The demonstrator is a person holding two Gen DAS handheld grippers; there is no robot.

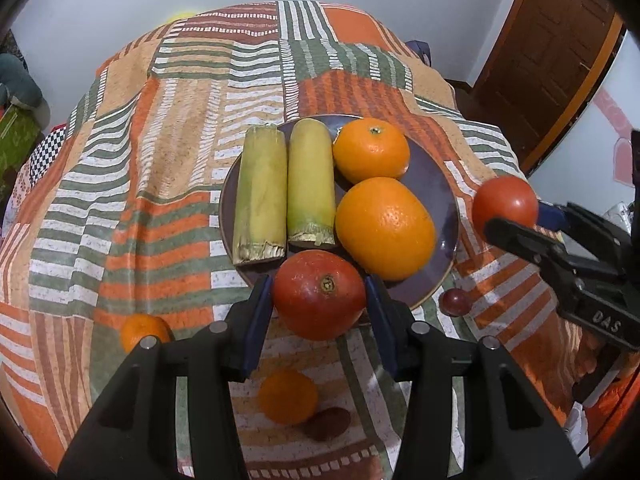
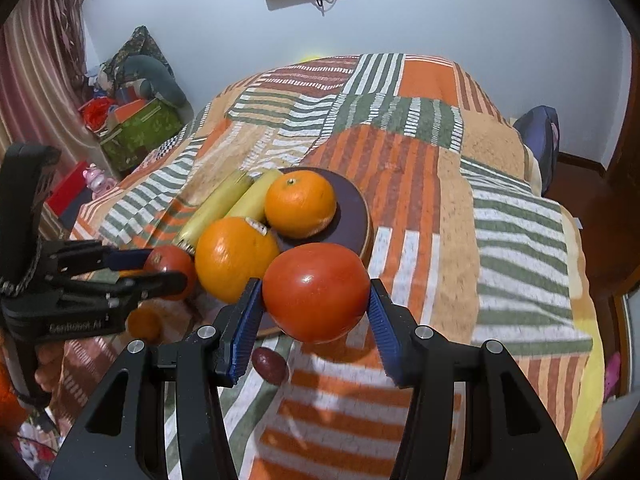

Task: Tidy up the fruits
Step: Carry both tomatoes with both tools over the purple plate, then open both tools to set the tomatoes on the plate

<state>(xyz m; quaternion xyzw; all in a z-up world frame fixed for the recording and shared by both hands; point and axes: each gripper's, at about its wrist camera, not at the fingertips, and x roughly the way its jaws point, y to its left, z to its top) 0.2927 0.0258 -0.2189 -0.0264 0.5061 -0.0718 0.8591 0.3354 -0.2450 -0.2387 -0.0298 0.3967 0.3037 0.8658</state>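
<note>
A dark plate [image 1: 440, 184] on the patterned bedspread holds two yellow-green cane pieces [image 1: 260, 196] and two oranges [image 1: 384, 228]. My left gripper [image 1: 320, 300] is shut on a red tomato [image 1: 320, 294] at the plate's near rim. My right gripper [image 2: 316, 312] is shut on a second red tomato [image 2: 316, 292], held above the bedspread just right of the plate [image 2: 356, 216]. In the left wrist view that tomato [image 1: 505, 202] and the right gripper [image 1: 505, 216] show at the right. In the right wrist view the left gripper [image 2: 170, 266] and its tomato [image 2: 170, 262] show at the left.
Two small oranges [image 1: 144, 330] [image 1: 288, 396] and two dark grapes [image 1: 456, 300] [image 1: 326, 424] lie on the bedspread near the plate. Boxes and bags [image 2: 136, 120] stand left of the bed. A wooden door [image 1: 552, 48] is at the right.
</note>
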